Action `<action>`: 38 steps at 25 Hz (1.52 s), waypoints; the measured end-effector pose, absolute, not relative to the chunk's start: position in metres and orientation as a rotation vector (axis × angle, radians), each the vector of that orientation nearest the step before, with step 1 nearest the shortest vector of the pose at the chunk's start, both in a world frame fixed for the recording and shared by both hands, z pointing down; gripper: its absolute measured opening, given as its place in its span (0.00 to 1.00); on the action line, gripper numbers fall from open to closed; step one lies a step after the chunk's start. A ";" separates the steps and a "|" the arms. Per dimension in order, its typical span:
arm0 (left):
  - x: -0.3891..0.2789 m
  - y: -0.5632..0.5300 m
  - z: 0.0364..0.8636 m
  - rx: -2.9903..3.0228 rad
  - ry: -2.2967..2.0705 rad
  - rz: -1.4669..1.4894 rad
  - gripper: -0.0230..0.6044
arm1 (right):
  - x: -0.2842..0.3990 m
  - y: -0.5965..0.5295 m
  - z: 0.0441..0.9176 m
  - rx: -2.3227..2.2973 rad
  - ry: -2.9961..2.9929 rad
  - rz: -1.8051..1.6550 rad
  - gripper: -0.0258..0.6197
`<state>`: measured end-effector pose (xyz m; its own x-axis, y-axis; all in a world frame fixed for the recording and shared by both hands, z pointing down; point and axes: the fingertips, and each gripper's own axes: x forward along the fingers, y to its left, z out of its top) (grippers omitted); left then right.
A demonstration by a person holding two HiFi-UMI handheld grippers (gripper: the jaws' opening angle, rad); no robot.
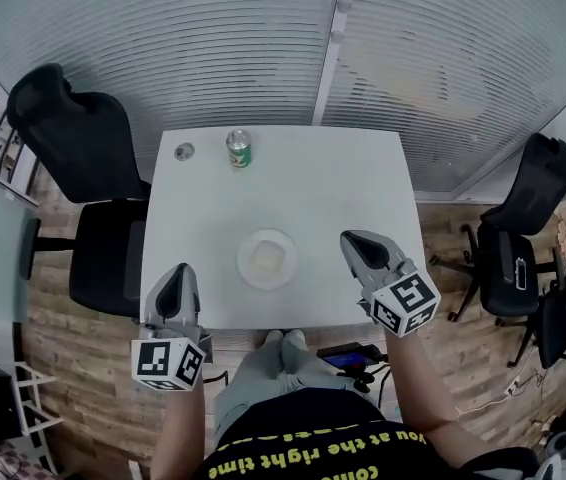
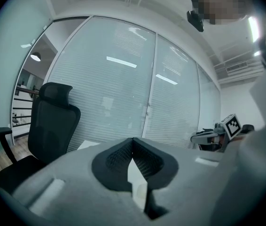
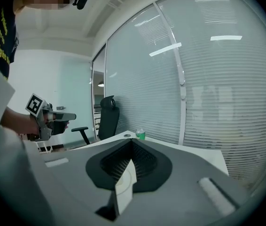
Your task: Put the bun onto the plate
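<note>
Head view: pale round bun [image 1: 267,257] sits on round white plate [image 1: 245,268].

Left claw [image 1: 177,271] at the near left, jaws together and empty, pointing far and nearly level, right claw [image 1: 353,238] at the near right, jaws likewise closed on nothing, angled far-left, left forearm [image 1: 176,428] and right forearm [image 1: 418,383] both extended.

White table [image 1: 363,183], white plate [image 1: 245,271] holding a pale, perhaps cream bun [image 1: 267,258]; green can [image 1: 238,151] (silver top); black chair [image 1: 83,143]; black shirt [image 1: 293,443] with yellow lettering; brown wood-grain floor [image 1: 73,358].
</note>
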<state>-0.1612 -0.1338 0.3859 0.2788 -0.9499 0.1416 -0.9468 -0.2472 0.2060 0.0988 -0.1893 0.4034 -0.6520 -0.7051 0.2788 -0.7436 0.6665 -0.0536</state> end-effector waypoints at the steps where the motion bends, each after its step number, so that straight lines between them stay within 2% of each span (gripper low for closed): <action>1: -0.159 -0.135 0.386 2.307 -1.741 -0.017 0.04 | 0.102 -0.188 0.402 1.183 -2.647 0.239 0.05; 19: -0.132 -0.142 0.385 2.367 -1.674 0.016 0.04 | 0.145 -0.175 0.387 1.339 -2.667 0.323 0.05; 38: -0.124 -0.137 0.387 2.363 -1.679 0.033 0.04 | 0.155 -0.171 0.384 1.339 -2.670 0.294 0.05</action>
<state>-0.1243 -0.1366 0.3872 0.3388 -0.9276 0.1573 -0.9331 -0.3099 0.1826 0.1546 -0.1711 0.3839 -0.5943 -0.7760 0.2113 -0.8034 0.5851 -0.1110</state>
